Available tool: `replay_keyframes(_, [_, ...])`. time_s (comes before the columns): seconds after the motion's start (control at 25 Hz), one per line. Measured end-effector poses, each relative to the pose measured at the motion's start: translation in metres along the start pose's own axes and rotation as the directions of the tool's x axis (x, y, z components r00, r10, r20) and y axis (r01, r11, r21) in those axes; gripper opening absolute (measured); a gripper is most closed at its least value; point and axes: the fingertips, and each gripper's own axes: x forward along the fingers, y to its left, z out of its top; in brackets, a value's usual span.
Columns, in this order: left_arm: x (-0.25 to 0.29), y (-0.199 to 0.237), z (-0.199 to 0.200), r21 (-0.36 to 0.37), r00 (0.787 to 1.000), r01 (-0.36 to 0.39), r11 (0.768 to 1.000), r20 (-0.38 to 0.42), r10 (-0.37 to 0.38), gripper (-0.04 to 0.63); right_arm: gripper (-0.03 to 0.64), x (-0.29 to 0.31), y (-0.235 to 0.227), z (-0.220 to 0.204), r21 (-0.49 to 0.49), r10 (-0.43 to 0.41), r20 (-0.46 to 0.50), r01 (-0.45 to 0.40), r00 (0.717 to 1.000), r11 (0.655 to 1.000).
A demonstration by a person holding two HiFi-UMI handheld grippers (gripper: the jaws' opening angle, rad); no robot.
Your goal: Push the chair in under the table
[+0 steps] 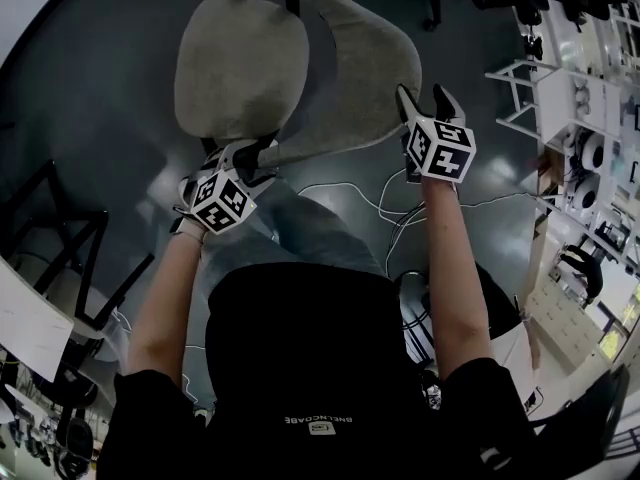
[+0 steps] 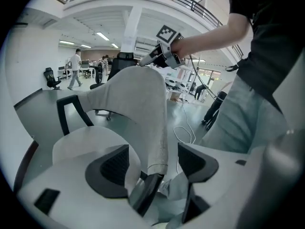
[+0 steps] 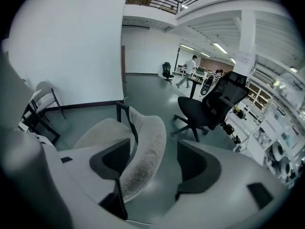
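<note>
The grey chair (image 1: 240, 68) stands on the dark floor (image 1: 90, 118) in front of the person, with its backrest (image 1: 360, 68) towards them; a white surface (image 1: 30, 328) on black legs is apart from it, at the lower left; the left claw (image 1: 243, 151) has its jaws apart around the left end of the backrest, without pressing it; the right claw (image 1: 425, 103) is also wide apart at the right end, with the edge between its jaws; a black office chair (image 3: 209, 104) stands further away.
</note>
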Motion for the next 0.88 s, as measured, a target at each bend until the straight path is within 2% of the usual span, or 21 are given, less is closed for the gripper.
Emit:
replay_keyframes(0.16, [0.025,0.002,-0.030,-0.001,0.996,0.044,0.999,-0.075,-0.044,0.304,0.295,0.014,0.002,-0.007,0.013,-0.002,-0.026,0.002,1.000,1.000])
replay_keyframes(0.32, [0.037,0.001,-0.047,0.068,0.987,0.071,0.995,-0.149,-0.060,0.304,0.295,0.026,0.004,-0.013,0.016,0.000,-0.047,0.001,0.999,1.000])
replay_keyframes(0.56, [0.041,0.000,-0.053,0.147,0.980,0.062,0.987,-0.195,-0.032,0.293,0.295,0.040,0.011,-0.024,0.006,0.018,-0.077,-0.017,0.997,1.000])
replay_keyframes(0.64, [0.044,0.002,-0.054,0.139,0.978,0.050,0.989,-0.207,-0.021,0.275,0.295,0.043,0.012,-0.026,0.015,0.013,-0.070,-0.012,0.997,1.000])
replay_keyframes(0.88, [0.043,0.002,-0.055,0.105,0.972,0.070,0.992,-0.231,-0.044,0.275,0.295,0.047,0.015,-0.030,0.018,0.003,-0.085,-0.002,0.996,1.000])
